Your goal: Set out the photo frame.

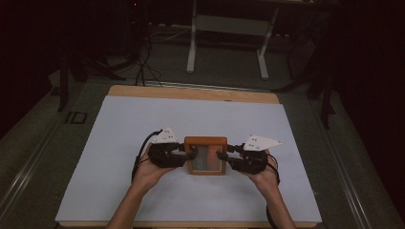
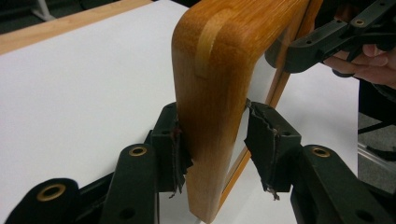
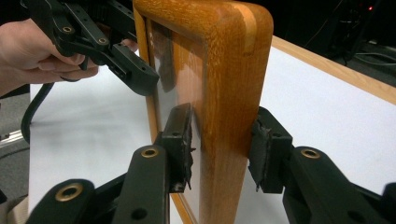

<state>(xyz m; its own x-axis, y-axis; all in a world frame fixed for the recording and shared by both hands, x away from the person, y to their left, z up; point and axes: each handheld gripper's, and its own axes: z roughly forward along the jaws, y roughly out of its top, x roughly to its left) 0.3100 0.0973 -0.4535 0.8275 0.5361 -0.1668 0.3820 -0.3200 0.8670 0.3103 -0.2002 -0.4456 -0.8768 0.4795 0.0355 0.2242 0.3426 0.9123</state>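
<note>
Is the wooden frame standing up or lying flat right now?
Upright: the wooden frame stands on edge above the white sheet, its side rails between both grippers' jaws.

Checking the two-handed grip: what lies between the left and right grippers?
The wooden picture frame, seen in the high view, spans between the left gripper and right gripper.

The high view is dimly lit: the room beyond the table is sunk in near-black, and only the white table sheet (image 1: 119, 157) is lifted into a pale grey by light from above. Soft, short shadows are cast beside the hands. Both gripper views are brighter and warmer. A sheen is seen on the wooden frame (image 3: 229, 93), with reflections on its pane. The nearest black jaws are rendered soft, and the far background is blurred.
</note>
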